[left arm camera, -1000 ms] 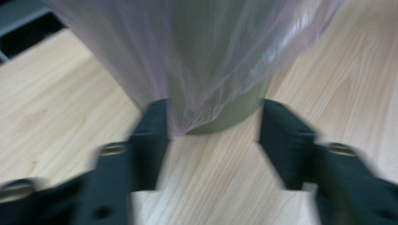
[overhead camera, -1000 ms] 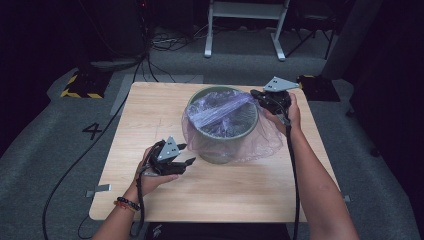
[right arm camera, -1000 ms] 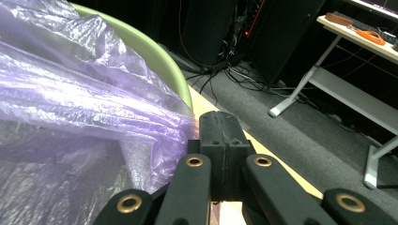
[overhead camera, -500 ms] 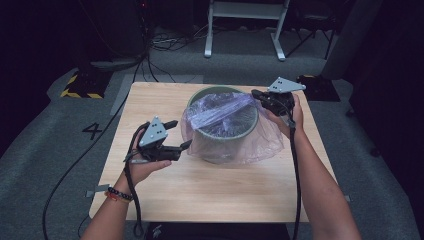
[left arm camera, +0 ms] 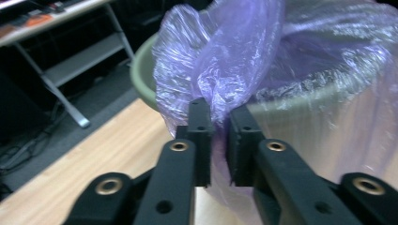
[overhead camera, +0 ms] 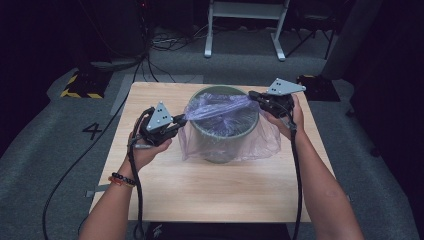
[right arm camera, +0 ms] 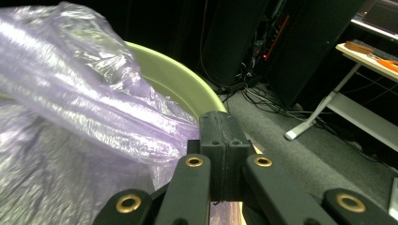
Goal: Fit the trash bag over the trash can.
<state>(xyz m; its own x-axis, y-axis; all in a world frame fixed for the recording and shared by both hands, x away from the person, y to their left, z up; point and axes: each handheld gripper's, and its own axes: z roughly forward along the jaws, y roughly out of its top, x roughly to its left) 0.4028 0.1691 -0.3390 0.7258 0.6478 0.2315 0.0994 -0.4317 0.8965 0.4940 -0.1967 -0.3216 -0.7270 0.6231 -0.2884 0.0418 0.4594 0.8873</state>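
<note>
— While the purple plastic bag [overhead camera: 227, 112] lies stretched across the mouth of the green bin [overhead camera: 223, 145], we see its loose sides hang down outside the bin, onto the wooden table [overhead camera: 215, 185]. The bin stands near the middle of the table.

— Yes. And the left gripper [overhead camera: 181, 120]? We see it at the left side of the rim.

— Its jaws have just been closing, and in the left gripper view [left arm camera: 219, 112] a fold of the bag is pinched between them.

— We find the right gripper [overhead camera: 253, 96] at the opposite side of the rim. Its jaws are pressed together on the bag's edge [right arm camera: 222, 123].
</note>
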